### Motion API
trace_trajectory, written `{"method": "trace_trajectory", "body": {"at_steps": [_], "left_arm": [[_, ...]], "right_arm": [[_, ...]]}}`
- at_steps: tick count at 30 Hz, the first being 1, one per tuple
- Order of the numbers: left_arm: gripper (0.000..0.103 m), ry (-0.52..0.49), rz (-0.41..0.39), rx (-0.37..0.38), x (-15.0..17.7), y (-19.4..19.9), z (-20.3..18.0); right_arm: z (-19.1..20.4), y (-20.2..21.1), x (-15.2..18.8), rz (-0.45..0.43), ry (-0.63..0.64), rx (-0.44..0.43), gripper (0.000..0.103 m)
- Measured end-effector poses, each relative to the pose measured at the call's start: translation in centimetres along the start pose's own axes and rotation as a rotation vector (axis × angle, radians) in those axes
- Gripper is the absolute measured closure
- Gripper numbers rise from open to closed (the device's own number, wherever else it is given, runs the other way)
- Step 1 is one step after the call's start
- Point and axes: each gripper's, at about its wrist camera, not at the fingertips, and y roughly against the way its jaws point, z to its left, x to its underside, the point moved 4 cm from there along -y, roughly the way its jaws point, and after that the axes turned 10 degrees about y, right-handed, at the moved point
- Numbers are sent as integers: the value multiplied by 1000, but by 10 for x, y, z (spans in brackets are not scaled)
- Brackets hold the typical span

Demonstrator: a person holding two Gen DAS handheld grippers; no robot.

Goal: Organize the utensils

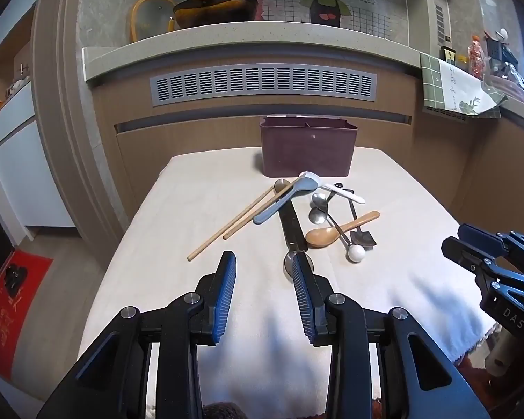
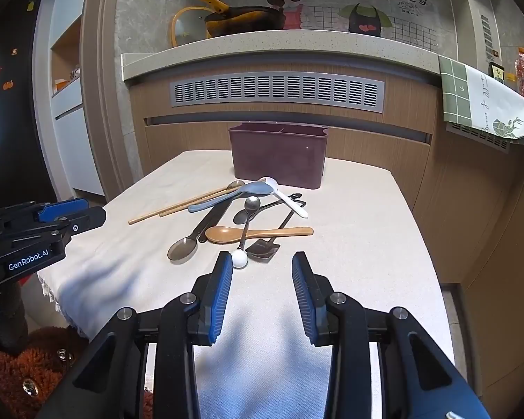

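Trouble is waiting in that tangle. The table [image 2: 366, 209], draped in cream cloth, is carrying a dark purple plastic caddy [image 2: 279, 153] at its far edge, and the utensils are lying heaped just before it: wooden chopsticks [image 1: 234, 220], a pale blue plastic spoon [image 1: 283, 199], a brown wooden spoon [image 2: 255, 234], metal spoons crossing beneath. The left gripper [image 1: 263, 272] and right gripper [image 2: 262, 270] are both hovering open and empty. Pulling one handle is likely dragging its neighbours along, possibly off the cloth.
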Motion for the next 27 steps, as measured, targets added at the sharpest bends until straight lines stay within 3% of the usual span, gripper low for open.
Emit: {"method": "trace_trajectory", "body": {"at_steps": [27], "left_arm": [[68,3,11,4,-1,0,-1]], "right_arm": [[-5,5,0,11,-13,-2,69]]}}
